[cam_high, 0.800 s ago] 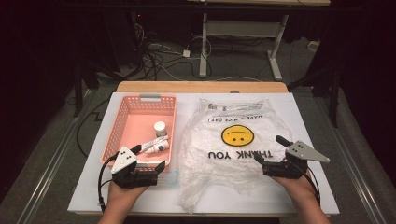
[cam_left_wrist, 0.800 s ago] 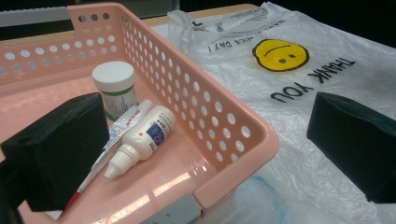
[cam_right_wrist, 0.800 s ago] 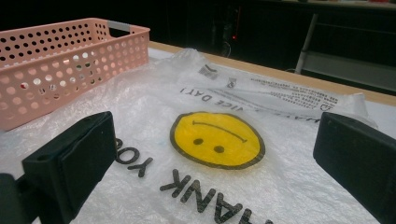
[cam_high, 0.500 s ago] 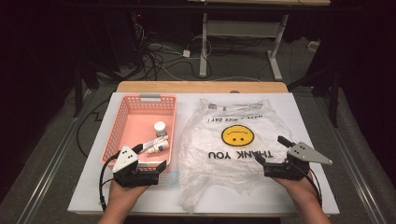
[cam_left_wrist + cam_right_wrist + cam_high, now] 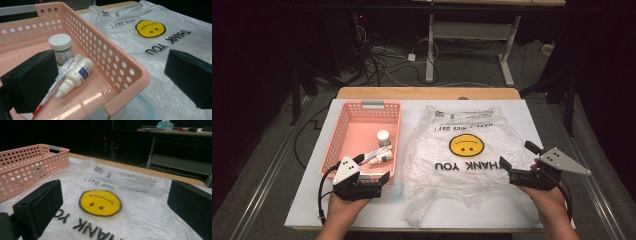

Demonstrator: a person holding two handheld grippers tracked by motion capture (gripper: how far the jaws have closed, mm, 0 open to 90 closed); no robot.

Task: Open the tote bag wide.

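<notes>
Nearest, left tool (image 5: 373, 169): black two-jaw hand-held unit, jaws spread wide and empty, poised at the near end of the pink perforated plastic basket (image 5: 343, 145), one jaw over its floor, the other outside its right wall.

Right tool (image 5: 518, 161): same type, jaws released, holding nothing, at the right near edge of the bag, well right of the basket.

Crinkled translucent plastic bag with a yellow smiley face and "THANK YOU" print (image 5: 468, 165): lying flat on the white tabletop (image 5: 527, 111), just right of the basket, mouth unopened.

Basket contents: small white dropper bottle with a blue label (image 5: 77, 75), slim white tube (image 5: 62, 73) beside it, white-capped round jar (image 5: 61, 49) beyond.

Progress, as judged: bagging appears not begun; all three items remain in the basket, none grasped.
</notes>
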